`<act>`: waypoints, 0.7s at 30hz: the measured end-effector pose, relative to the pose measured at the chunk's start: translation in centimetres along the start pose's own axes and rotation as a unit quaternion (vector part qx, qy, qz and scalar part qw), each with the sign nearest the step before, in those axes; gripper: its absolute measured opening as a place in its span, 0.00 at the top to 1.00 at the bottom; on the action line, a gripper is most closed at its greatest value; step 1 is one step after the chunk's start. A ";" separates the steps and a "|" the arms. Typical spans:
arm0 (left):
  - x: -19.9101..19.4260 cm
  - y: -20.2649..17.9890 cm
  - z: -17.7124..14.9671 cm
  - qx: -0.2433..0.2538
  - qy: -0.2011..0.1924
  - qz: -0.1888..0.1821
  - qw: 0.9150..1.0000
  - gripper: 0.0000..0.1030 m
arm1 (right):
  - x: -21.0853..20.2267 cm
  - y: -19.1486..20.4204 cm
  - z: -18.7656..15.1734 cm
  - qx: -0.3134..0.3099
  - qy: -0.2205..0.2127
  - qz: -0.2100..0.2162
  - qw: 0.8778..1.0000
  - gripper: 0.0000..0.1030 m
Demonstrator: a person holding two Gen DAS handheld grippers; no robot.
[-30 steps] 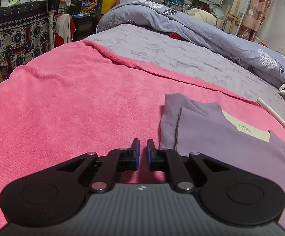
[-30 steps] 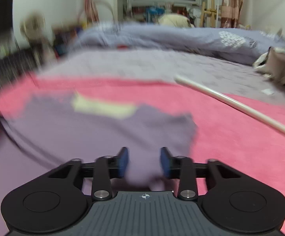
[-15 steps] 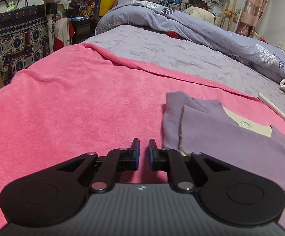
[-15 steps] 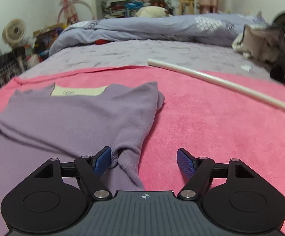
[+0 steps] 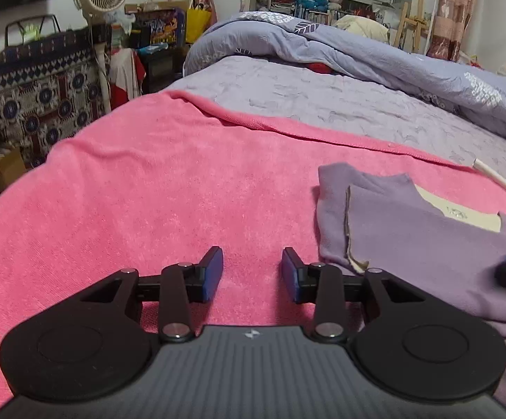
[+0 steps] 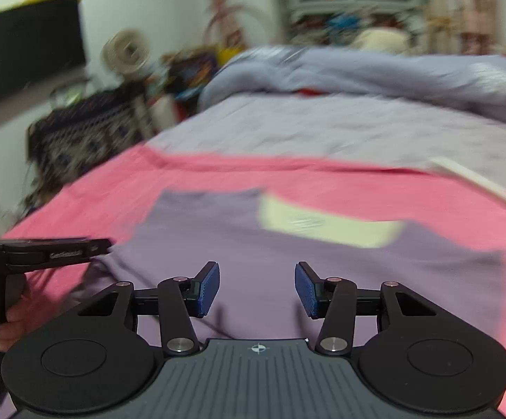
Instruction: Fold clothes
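Pink towel (image 5: 148,192) on bed carries purple shirt (image 6: 288,272), sides folded in.
Left gripper (image 5: 252,270) and right gripper (image 6: 257,288) wide, empty; careless grab could drag folds loose.

A pink towel (image 5: 141,188) covers the bed (image 5: 322,104) (grey sheet), purple garment (image 5: 427,244) on it.

- The left gripper (image 5: 252,272) spread its nearly closed jaws over the pink towel (image 5: 148,192), beside the purple shirt (image 5: 410,241);
- the right gripper (image 6: 257,288) released the shirt's sleeve and swung left above it, jaws apart.

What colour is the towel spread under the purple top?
Pink towel; clearest in the left wrist view.
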State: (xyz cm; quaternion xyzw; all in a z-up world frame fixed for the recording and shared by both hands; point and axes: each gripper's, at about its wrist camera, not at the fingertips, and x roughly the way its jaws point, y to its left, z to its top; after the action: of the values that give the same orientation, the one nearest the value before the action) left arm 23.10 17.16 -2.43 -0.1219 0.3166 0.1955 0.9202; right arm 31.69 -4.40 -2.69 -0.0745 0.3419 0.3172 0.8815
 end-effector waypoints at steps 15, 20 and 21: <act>-6.2 0.9 -3.0 0.054 -0.053 -0.010 0.997 0.50 | -18.3 -1.3 -10.8 -0.033 -0.091 -0.016 0.995 0.35; -14.0 1.6 -10.1 0.162 -0.077 0.035 0.983 0.46 | -24.6 -1.9 -19.4 -0.021 -0.098 -0.059 0.993 0.33; -15.5 1.9 -11.4 0.173 -0.071 0.030 0.982 0.45 | -25.2 -1.5 -20.7 -0.019 -0.097 -0.063 0.993 0.32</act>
State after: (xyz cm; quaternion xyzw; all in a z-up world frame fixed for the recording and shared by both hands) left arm 5.00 10.51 -1.66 0.0632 0.2826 0.1729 0.9414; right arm 6.92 -25.60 -2.05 -0.0813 0.2429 0.2735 0.9271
